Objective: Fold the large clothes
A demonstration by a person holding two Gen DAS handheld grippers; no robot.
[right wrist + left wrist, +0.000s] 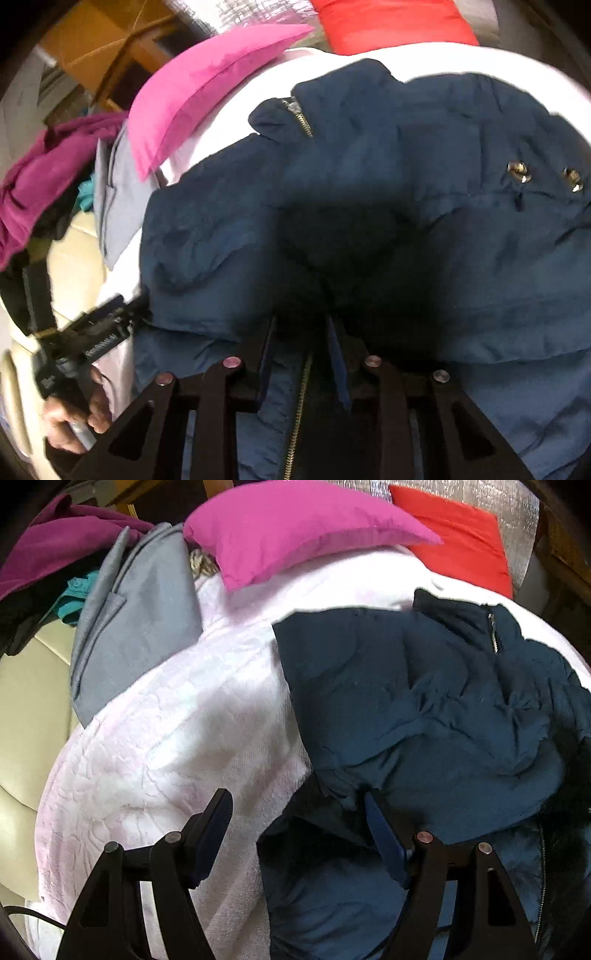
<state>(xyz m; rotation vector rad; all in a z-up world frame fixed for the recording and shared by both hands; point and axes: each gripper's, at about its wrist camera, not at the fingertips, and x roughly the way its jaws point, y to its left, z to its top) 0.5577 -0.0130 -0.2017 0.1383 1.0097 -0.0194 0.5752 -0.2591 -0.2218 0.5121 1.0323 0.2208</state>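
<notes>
Shadowing jacket [369, 221] folds — grip unclear

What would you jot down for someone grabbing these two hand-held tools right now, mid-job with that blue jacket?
Left tool: open, holding nothing, poised over the jacket's left edge where it meets the white blanket.
Right tool: nearly closed around a fold of the navy jacket by its front zipper; a firm grip cannot be confirmed.
Jacket: crumpled on the blanket, collar toward the pink pillow and red pillow.
Done: no neat fold shows yet.
Left: flatten, fold sleeves and body.
</notes>
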